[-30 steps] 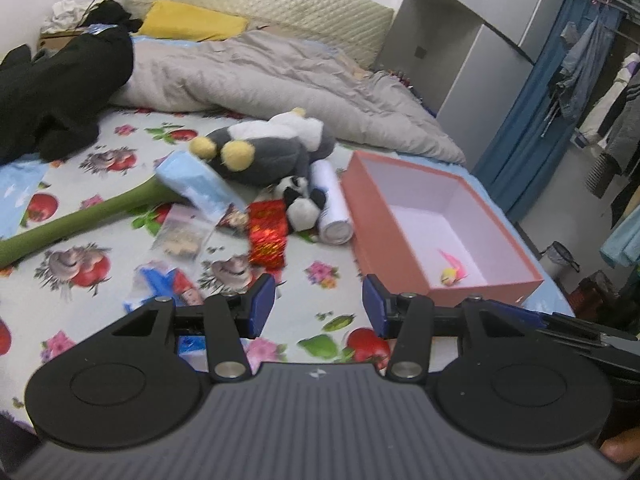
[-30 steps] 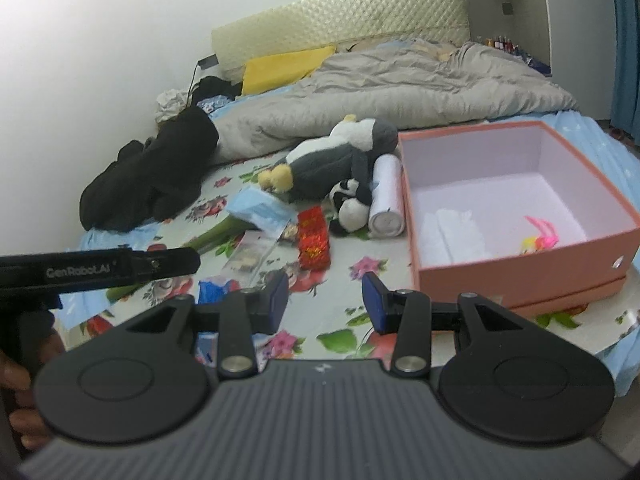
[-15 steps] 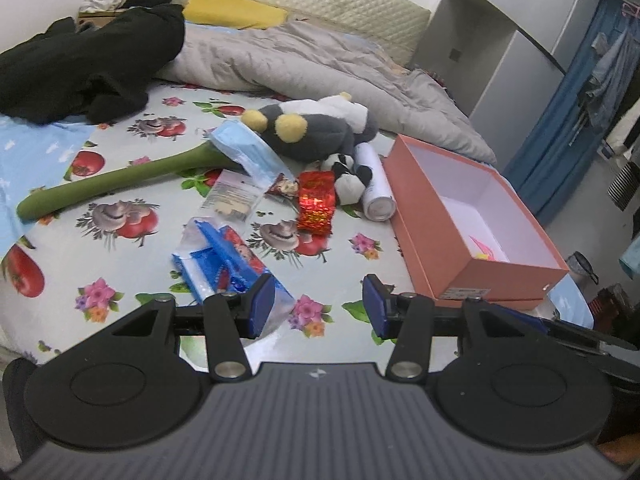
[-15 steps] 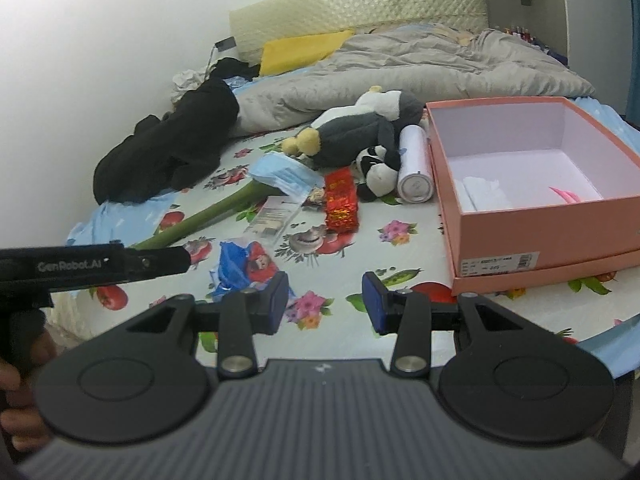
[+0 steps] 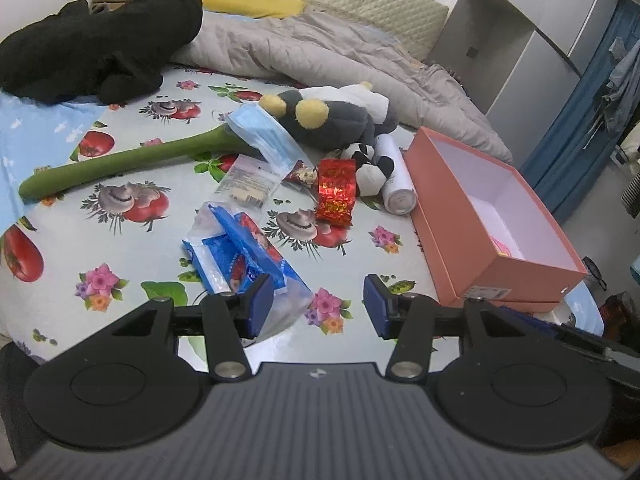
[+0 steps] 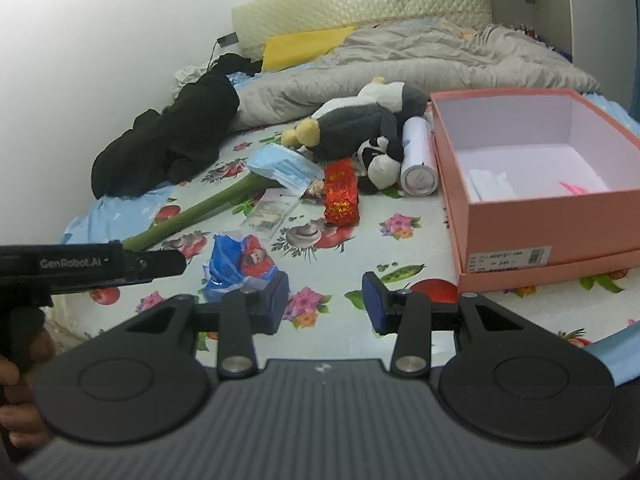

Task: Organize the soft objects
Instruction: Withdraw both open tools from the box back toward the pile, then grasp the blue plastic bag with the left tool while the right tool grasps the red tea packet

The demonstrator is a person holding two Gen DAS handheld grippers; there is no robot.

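Both grippers hang over the near edge of the bed, each with its jaws spread wide and nothing between them. The left gripper (image 5: 318, 306) sits just above a crinkled blue packet (image 5: 240, 258), its left pad over the packet's clear end. The right gripper (image 6: 325, 302) is above bare flowered sheet (image 6: 400, 248), with the pink box (image 6: 532, 216) to its right. The box stands open at the bed's right edge and holds a white sheet and something small and pink, too blurred to name. The soft things lie mid-bed: a grey and white plush penguin (image 5: 332, 118), a small panda toy (image 5: 370, 170) touching a white can (image 5: 394, 182), a blue face mask (image 5: 264, 134) over a long green stem (image 5: 120, 160), and a red foil pack (image 5: 336, 190). Open sheet lies between this cluster and the grippers.
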